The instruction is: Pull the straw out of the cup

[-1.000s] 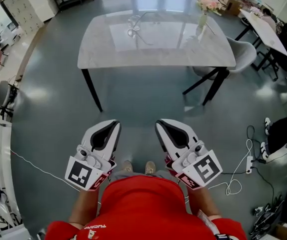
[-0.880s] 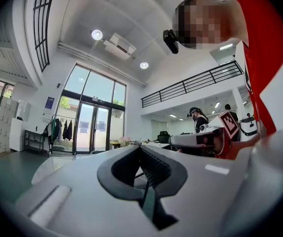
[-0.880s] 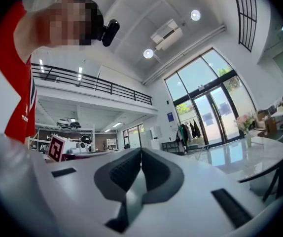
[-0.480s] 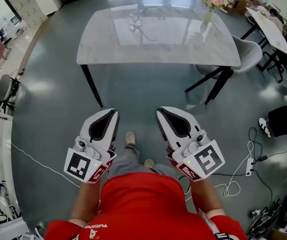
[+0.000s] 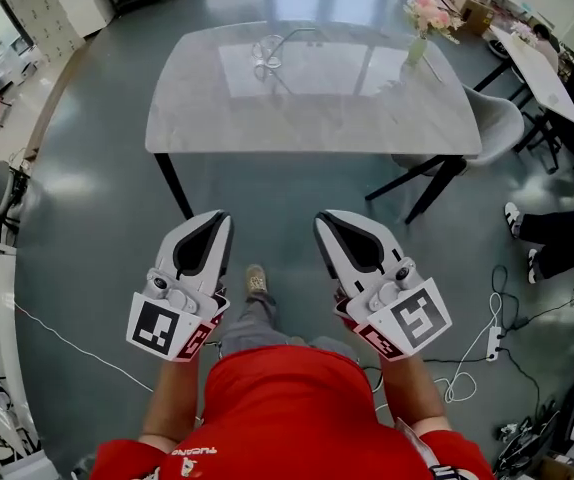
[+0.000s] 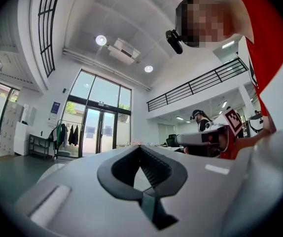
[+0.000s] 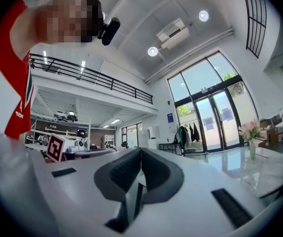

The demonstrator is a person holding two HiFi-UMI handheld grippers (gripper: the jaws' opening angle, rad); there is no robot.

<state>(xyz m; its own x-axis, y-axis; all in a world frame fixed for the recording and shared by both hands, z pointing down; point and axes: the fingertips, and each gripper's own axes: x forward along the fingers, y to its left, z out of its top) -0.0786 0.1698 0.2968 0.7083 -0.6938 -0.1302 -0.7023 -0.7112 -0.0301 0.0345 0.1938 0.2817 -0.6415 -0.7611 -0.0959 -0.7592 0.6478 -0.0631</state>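
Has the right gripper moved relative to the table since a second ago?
Yes. In the head view the right gripper has come nearer the near edge of the table; the strip of floor between them has narrowed.

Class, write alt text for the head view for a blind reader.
A person in red holds a left hand-held gripper and a right hand-held gripper, both shut and empty, short of a table bearing a glass cup and flower vase.
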